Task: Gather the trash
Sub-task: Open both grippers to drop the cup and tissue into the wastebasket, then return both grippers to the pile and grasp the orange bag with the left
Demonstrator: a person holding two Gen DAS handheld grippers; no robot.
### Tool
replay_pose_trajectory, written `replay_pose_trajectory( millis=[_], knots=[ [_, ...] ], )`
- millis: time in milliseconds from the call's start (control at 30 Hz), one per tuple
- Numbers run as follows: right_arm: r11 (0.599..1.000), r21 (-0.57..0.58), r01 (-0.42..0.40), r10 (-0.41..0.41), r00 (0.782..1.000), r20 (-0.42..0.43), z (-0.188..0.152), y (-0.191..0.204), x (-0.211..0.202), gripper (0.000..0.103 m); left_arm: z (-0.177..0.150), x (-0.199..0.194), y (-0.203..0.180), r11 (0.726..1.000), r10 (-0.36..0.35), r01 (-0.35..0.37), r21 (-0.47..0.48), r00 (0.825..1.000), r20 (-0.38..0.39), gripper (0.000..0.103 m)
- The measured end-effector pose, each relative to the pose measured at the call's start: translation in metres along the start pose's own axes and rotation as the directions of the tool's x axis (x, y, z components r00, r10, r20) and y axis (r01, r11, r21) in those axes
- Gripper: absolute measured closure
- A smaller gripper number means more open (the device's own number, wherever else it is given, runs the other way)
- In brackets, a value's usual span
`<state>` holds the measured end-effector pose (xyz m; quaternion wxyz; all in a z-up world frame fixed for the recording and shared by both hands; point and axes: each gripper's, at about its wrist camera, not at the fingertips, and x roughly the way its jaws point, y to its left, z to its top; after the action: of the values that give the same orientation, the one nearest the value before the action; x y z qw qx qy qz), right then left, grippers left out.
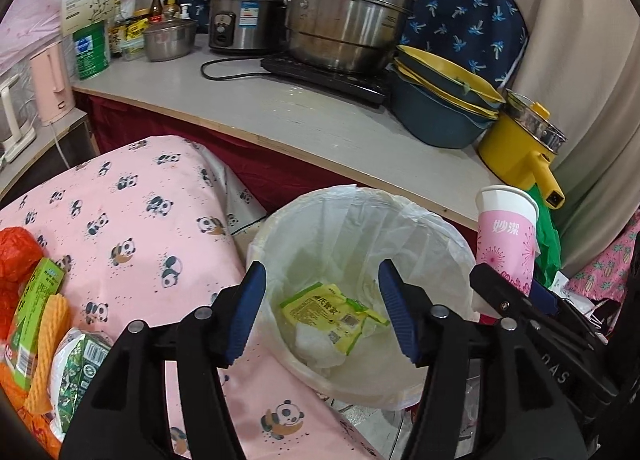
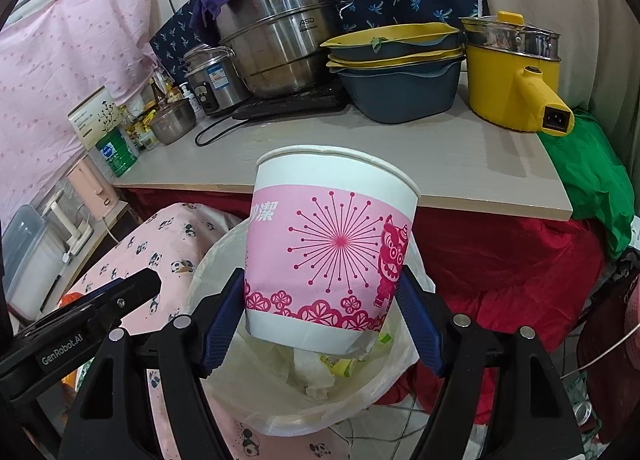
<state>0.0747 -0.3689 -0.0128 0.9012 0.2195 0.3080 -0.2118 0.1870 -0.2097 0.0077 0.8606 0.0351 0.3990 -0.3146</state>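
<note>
Currently, your right gripper [image 2: 322, 314] pinches the pink-and-white paper cup [image 2: 330, 248] by its lower wall, one blue pad on each side. The cup stands nearly upright, directly above the lined trash bin [image 1: 436, 232], which sits on the floor between the panda-print cloth [image 1: 140, 220] and the counter [image 1: 304, 120].

Your left gripper [image 1: 322, 312] hangs over the bin mouth with its jaws spread and nothing between them. No earlier view is available, so treat this gripper simply as empty and free.

Progress, as judged from these views:
1. Done: a yellow-green wrapper [image 1: 328, 312] and some crumpled white paper already lie at the bottom of the bin.
2. In hand: the cup is positioned for release but is not yet dropped.
3. Left: a cluster of litter lies on the panda-print cloth at your left, namely a green carton [image 1: 30, 300], an orange ridged piece [image 1: 48, 344], a second green carton [image 1: 80, 372] and a red plastic bag [image 1: 20, 252].

The task therefore appears to be near its midpoint. Whether further trash lies outside these views cannot be told.

Note that the cup is nearly as wide as your grip allows; spread the jaws fully so it falls clear of the liner rim.
</note>
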Motion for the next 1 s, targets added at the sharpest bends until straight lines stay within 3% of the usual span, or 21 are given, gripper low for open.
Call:
replay_pose_trajectory(
  millis=[267,400,733,1000],
  knots=[
    [0.999,-0.039,-0.014,0.015,1.000,0.002,0.011,0.021,0.014,0.031,-0.004,-0.012,0.024,0.997,0.065,-0.064,-0.038,0.997,0.029,0.046],
    [0.999,-0.043,-0.024,0.024,1.000,0.000,0.015,0.029,0.015,0.031,-0.006,-0.020,0.034,0.994,0.100,-0.097,-0.056,0.994,0.050,0.036],
    [0.993,-0.099,-0.064,0.065,0.998,0.015,0.007,0.063,-0.011,0.031,-0.016,-0.053,0.060,0.984,0.138,-0.129,-0.121,0.988,0.075,0.032],
    [0.978,-0.162,-0.130,0.133,0.991,0.011,-0.008,0.107,-0.036,0.031,-0.040,-0.092,0.097,0.963,0.210,-0.192,-0.191,0.975,0.078,0.029]
  ],
)
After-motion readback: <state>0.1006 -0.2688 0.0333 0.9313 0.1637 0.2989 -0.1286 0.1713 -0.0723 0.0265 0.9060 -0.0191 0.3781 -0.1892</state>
